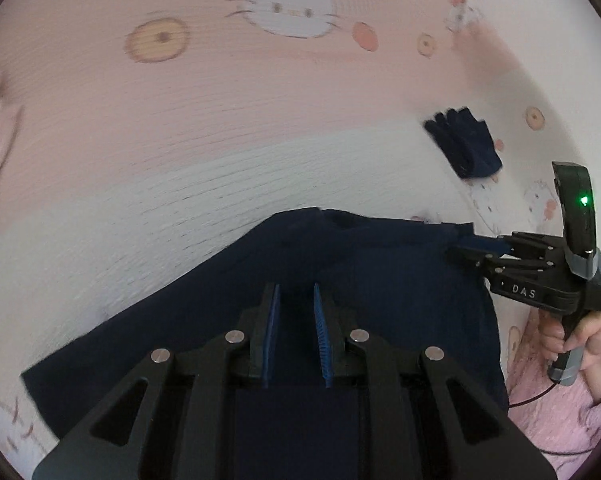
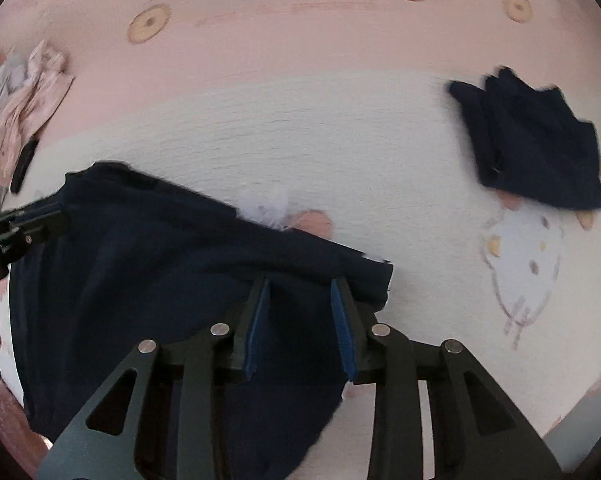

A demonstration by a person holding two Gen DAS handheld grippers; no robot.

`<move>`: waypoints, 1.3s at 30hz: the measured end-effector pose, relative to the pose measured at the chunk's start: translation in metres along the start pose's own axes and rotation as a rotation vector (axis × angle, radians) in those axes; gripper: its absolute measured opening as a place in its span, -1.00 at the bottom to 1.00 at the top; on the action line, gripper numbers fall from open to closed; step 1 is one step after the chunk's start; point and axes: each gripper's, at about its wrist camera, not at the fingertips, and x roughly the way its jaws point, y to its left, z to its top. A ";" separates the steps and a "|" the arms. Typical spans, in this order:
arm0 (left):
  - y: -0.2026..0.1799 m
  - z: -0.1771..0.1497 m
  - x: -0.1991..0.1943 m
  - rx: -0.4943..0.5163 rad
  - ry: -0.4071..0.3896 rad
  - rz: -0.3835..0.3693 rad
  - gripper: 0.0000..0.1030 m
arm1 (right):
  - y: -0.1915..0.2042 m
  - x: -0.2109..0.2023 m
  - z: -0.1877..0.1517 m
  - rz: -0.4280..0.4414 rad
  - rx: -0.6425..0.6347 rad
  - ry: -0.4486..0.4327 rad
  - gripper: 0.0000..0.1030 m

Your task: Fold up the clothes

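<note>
A dark navy garment (image 1: 340, 288) lies spread on the Hello Kitty bedsheet (image 1: 220, 120); it also shows in the right wrist view (image 2: 160, 272). My left gripper (image 1: 296, 292) hovers over the garment's middle with its jaws apart and nothing between them. My right gripper (image 2: 302, 292) is open over the garment's right edge, near its corner. In the left wrist view the right gripper (image 1: 460, 248) reaches in at the garment's top right corner. In the right wrist view the left gripper (image 2: 56, 216) is at the garment's left side.
A folded navy garment (image 2: 536, 148) lies at the far right of the sheet, also in the left wrist view (image 1: 464, 148). A crumpled pink garment (image 2: 28, 108) lies at the far left. A person's hand and pink sleeve (image 1: 572, 344) hold the right gripper.
</note>
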 end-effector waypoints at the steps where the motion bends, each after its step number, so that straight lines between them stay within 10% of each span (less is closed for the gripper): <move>1: -0.003 0.001 0.003 0.007 -0.005 -0.007 -0.64 | -0.005 -0.001 -0.002 -0.015 0.011 -0.003 -0.44; 12: -0.016 0.008 -0.003 0.052 -0.118 -0.053 -0.63 | -0.048 -0.004 -0.007 -0.272 0.045 0.013 -0.41; 20: -0.024 0.010 -0.006 0.086 -0.109 -0.029 -0.63 | -0.034 -0.014 0.011 0.108 0.065 -0.076 -0.36; 30: -0.053 0.037 0.047 0.201 -0.037 0.142 -0.63 | -0.043 0.008 0.002 -0.075 0.021 -0.012 -0.56; 34: -0.041 0.045 0.021 0.061 -0.121 0.101 -0.63 | -0.061 -0.007 0.002 -0.053 0.112 -0.065 -0.49; 39: -0.058 0.029 -0.001 0.188 -0.115 0.047 -0.63 | -0.071 -0.009 0.013 0.033 0.150 -0.060 -0.44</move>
